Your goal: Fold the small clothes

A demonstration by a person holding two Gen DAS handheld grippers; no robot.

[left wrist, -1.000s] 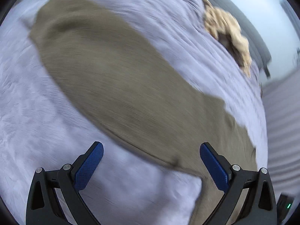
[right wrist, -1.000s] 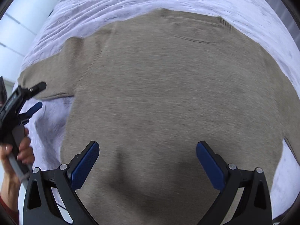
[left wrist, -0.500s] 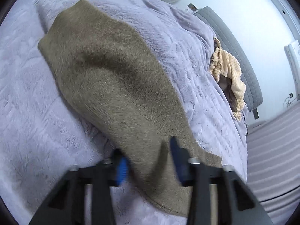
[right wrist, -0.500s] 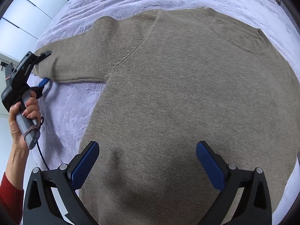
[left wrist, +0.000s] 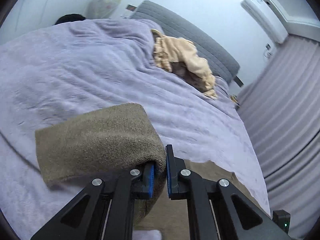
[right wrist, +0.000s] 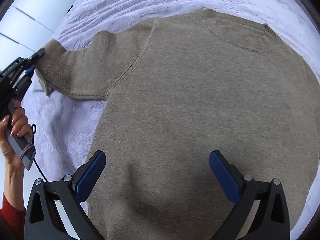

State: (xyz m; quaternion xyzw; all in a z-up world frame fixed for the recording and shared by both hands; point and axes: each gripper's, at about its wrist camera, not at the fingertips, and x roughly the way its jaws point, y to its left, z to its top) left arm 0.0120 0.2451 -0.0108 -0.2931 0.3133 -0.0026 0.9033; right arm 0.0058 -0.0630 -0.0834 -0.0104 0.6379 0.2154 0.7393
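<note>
- Where the right wrist view reaches its far left edge, the person's left hand (right wrist: 15, 128) wraps the grey handle of the left gripper (right wrist: 33, 62), with a red cuff showing at the wrist below it.
- That left gripper is pinched closed on the end of the sleeve (right wrist: 66, 70), which is lifted a little off the bedspread (right wrist: 60, 124) there.
- The sleeve belongs to a brown sweater (right wrist: 200, 110) that lies spread flat on the lavender bedspread, its round neckline toward the upper right of the view and its body filling the middle.
- At the bottom of the same view, the right gripper (right wrist: 158, 170) hovers over the lower part of the sweater's body with its blue pads wide apart and nothing between them; whether the pads touch the cloth cannot be told.
- In the left wrist view, the left gripper (left wrist: 160, 176) shows its two blue pads drawn close together with a fold of the sleeve (left wrist: 96, 140) clamped between them.
- The sleeve's cuff end curls up and over to the left of the fingers, raised clear of the bedspread (left wrist: 80, 70).
- More of the brown sweater (left wrist: 212, 172) lies flat just right of the fingers.
- Farther right and back, a cream garment (left wrist: 184, 60) sits bunched on the bedspread, near a grey headboard (left wrist: 210, 46).
- A white fan (left wrist: 106, 2) stands behind the bed, an air conditioner (left wrist: 264, 16) hangs high on the wall, and pale curtains (left wrist: 286, 120) fill the right edge.
</note>
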